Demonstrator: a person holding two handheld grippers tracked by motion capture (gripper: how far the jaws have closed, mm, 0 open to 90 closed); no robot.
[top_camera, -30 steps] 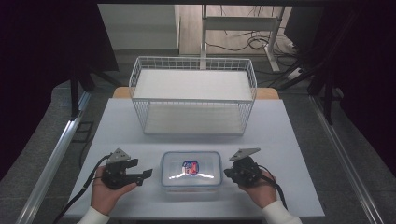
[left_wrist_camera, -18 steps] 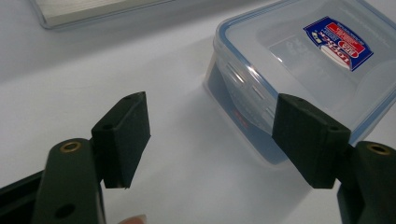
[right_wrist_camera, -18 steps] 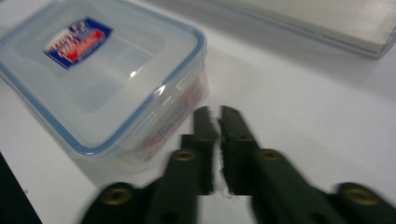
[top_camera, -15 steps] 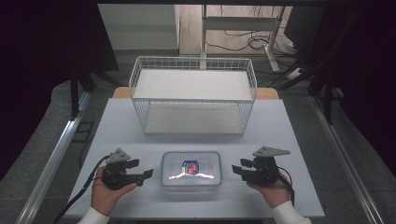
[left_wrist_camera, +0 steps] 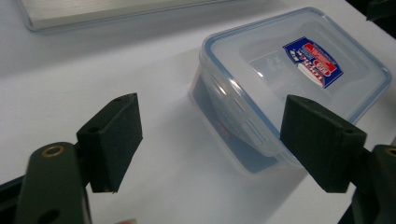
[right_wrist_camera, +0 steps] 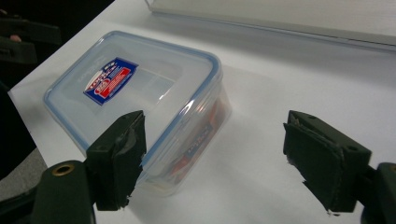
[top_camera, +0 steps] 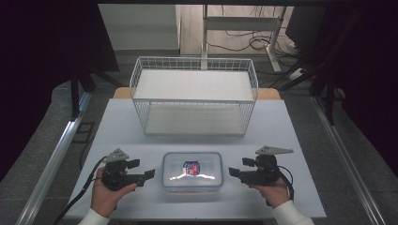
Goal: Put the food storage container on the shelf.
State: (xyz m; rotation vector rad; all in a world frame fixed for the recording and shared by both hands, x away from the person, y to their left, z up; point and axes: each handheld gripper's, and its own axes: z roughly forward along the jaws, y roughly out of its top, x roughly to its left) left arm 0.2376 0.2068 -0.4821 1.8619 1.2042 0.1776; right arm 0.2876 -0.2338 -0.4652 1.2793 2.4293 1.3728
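- White table (top_camera: 117, 126) in a dark room; wire basket (top_camera: 195, 96) sat at the far side, nothing in it.
- Clear lidded container (top_camera: 191, 171) lay at the near edge, between both grippers, lid on.
- Right gripper (top_camera: 233, 172) had backed off to the right over the last second; it was just beside the container, not touching, jaws spread.
- Left gripper (top_camera: 151, 174) hadn't moved, jaws apart, close to the container's left end.
- Looks like a release or reset, not a grasp.

container (top_camera: 191, 171): clear glossy plastic | basket (top_camera: 195, 96): white wire | table (top_camera: 291, 136): matt white
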